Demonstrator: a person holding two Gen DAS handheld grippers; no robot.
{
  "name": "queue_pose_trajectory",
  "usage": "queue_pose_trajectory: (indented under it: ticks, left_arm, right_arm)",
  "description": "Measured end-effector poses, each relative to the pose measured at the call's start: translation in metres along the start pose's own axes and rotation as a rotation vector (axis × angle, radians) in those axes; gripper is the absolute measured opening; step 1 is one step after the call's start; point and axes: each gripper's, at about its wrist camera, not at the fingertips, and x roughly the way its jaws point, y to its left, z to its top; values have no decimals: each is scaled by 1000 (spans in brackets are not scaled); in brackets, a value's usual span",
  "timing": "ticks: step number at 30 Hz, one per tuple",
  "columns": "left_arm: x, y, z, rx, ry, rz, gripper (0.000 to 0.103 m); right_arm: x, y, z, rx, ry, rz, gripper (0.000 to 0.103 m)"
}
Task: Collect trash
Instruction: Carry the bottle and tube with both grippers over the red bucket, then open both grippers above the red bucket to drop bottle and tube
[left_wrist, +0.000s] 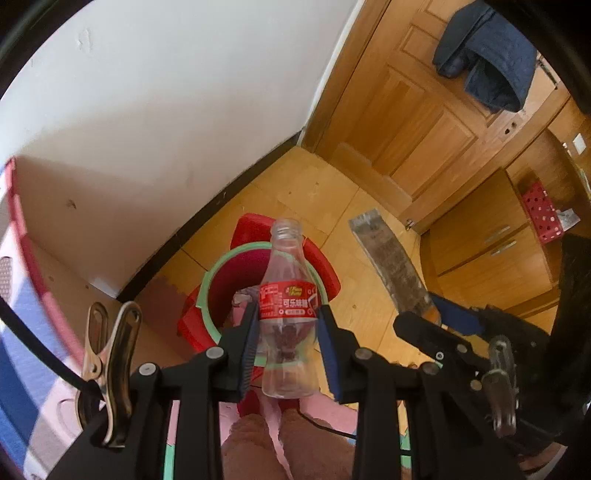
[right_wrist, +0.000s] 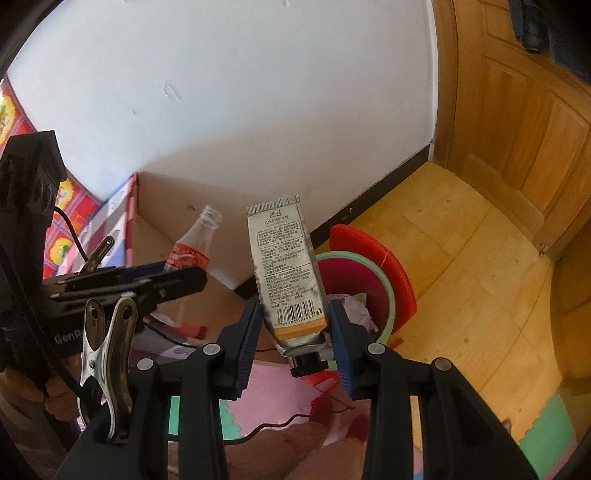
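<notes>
Landmark: the red bin (left_wrist: 255, 280) with a pale green rim, standing on the wood floor (left_wrist: 317, 192) near the wall's dark skirting; every place below is given from it.
Left gripper (left_wrist: 286, 332): its jaws are closed on an empty clear bottle (left_wrist: 288, 314), pads pressing at the red label, mouth up and uncapped.
Bottle's place: directly over the bin's opening in the left wrist view, so it looks ready to be let fall.
Right gripper (right_wrist: 293, 334): its jaws pinch a flattened silver tube (right_wrist: 286, 273) near its black cap, crimped end upward and leaning left.
Tube's place: over the bin's (right_wrist: 364, 291) near-left rim, probably not yet centred.
Why held so: both pieces are gripped low and upright, which likely lets each drop cleanly once released.
Bin contents: crumpled pale wrapping (right_wrist: 354, 308) already lies inside.
Only in the left view: the bottle lined up with the opening, and a dark jacket (left_wrist: 487, 59) hanging on the wooden door beyond.
Only in the right view: the tube's printed back and barcode, plus a cardboard box (right_wrist: 184, 225) left of the bin.
</notes>
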Motion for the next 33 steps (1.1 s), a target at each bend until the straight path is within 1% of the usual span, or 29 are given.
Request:
queue_pose_trajectory:
  ticks: [6, 9, 13, 18, 23, 29, 33]
  left_arm:
    - [50, 2, -2, -31, 10, 31, 32]
    - [85, 11, -4, -74, 42, 37, 32]
    - [128, 22, -8, -118, 63, 44, 32]
    - [172, 36, -18, -128, 83, 61, 32]
    - [217, 53, -30, -163, 128, 90, 32]
    - [248, 63, -34, -167, 150, 111, 32]
    - [256, 64, -33, -181, 165, 107, 32]
  right_arm:
    - [40, -21, 2, -10, 46, -2, 38]
    - [66, -36, -1, -20, 80, -6, 38]
    - [106, -58, -7, -8, 127, 3, 38]
    - [153, -76, -18, -9, 178, -4, 38]
    - [196, -92, -32, -6, 238, -11, 38]
    - [227, -99, -44, -31, 297, -17, 38]
    - [239, -102, -47, -52, 319, -22, 38]
